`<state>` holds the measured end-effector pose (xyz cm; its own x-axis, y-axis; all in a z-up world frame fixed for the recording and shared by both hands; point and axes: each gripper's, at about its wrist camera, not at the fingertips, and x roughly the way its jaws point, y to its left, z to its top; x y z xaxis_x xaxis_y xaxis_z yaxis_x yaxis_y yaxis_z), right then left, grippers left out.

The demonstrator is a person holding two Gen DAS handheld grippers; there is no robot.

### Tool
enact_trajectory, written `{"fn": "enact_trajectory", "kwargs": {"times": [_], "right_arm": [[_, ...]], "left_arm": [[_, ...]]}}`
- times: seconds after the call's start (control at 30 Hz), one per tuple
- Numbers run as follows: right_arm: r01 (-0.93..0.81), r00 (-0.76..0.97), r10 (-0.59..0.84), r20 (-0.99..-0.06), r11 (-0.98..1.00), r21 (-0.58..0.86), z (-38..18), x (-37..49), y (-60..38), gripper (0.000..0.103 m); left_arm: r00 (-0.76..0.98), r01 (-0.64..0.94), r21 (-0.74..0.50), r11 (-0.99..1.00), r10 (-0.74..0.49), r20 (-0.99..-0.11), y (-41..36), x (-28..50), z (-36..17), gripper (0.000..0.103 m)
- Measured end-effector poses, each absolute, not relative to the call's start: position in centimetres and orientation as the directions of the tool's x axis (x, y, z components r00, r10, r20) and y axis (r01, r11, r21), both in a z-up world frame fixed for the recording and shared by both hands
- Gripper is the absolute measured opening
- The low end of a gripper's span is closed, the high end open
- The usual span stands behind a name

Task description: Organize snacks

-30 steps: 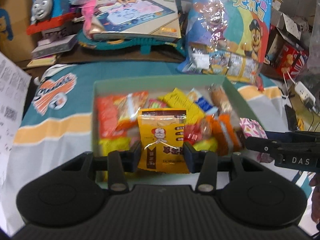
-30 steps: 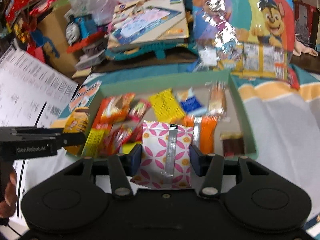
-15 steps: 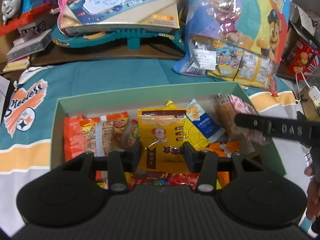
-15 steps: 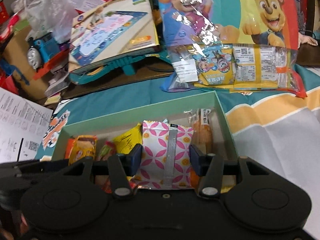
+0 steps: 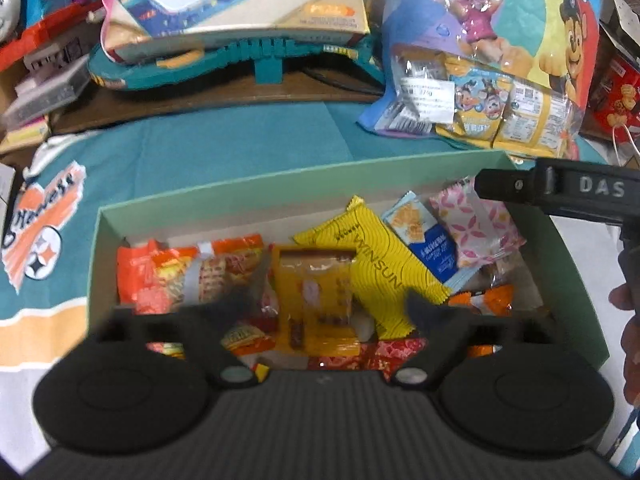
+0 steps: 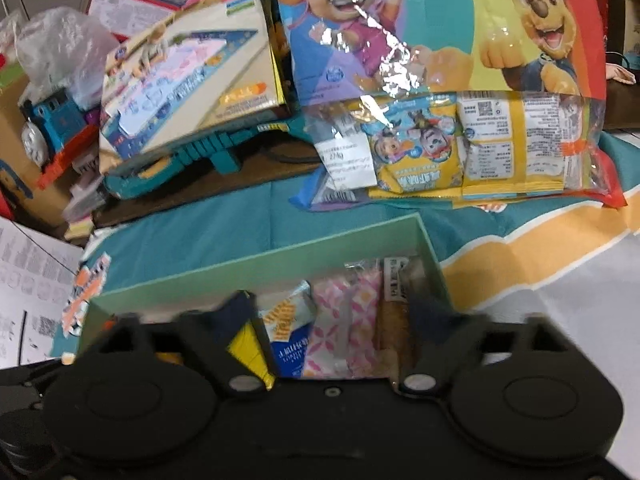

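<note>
Your left hand-held gripper [image 5: 332, 300] hangs over the near half of the green box [image 5: 280, 184] with its fingers spread wide and nothing between them. Below that gap the orange-yellow snack packet [image 5: 316, 300] lies flat inside the box, free of both fingers, among the other snacks. Its right side touches the yellow WINSUN packet [image 5: 380, 264], which runs diagonally toward the far wall. To its left sits the red-orange noodle packet [image 5: 188, 276], against the box's left wall.

Your right hand-held gripper [image 6: 332, 320] is spread apart too, and it holds nothing. The pink flower-patterned packet [image 6: 348, 332] lies in the box's far right corner, just under that gap, not touching either finger. The blue-and-white cracker packet [image 6: 288, 332] lies beside it on the left, and a brown wrapped roll [image 6: 396, 320] is squeezed between it and the box's right wall. From the left wrist camera, the right tool's black arm marked DAS [image 5: 560, 192] reaches over the box's far right corner, above the pink packet.

The box rests on a teal, orange and white cloth [image 5: 240, 152] covering the surface. Beyond the box a large cartoon-dog snack bag [image 6: 460, 92] leans upright, near a boxed drawing toy [image 6: 192, 76] and a blue toy train [image 6: 52, 124].
</note>
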<state>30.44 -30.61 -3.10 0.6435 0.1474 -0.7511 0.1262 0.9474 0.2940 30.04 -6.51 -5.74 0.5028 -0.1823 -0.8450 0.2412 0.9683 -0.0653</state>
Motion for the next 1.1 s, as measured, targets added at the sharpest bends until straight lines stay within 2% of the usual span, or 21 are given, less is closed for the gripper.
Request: {"fn": "enact_trajectory", "kwargs": {"times": [0.03, 0.47, 0.8, 0.97, 1.1], "right_arm": [[0.123, 0.647, 0.156, -0.747, 0.945, 0.304, -3.0, 30.2, -30.6, 0.103], [0.125, 0.624, 0.195, -0.757, 0.931, 0.343, -1.5, 25.7, -30.4, 0.103], [0.080, 0.610, 0.210, -0.764, 0.943, 0.322, 1.3, 19.0, -28.6, 0.103], [0.069, 0.606, 0.194, -0.771, 0.953, 0.294, 2.3, 15.5, -27.7, 0.103], [0.056, 0.610, 0.166, -0.775, 0.966, 0.251, 2.8, 12.9, -27.1, 0.103]], "left_arm": [[0.517, 0.241, -0.054, 0.969, -0.175, -0.838, -6.6, 29.8, -5.5, 0.103], [0.518, 0.214, -0.077, 0.974, -0.180, -0.836, -5.3, 26.9, -3.3, 0.103], [0.614, 0.238, -0.063, 0.969, -0.200, -0.764, -4.0, 19.9, 0.0, 0.103], [0.639, 0.221, -0.010, 0.975, -0.152, -0.754, -3.0, 16.3, 0.7, 0.103], [0.633, 0.192, -0.021, 0.981, -0.140, -0.762, -1.4, 14.2, 0.8, 0.103]]}}
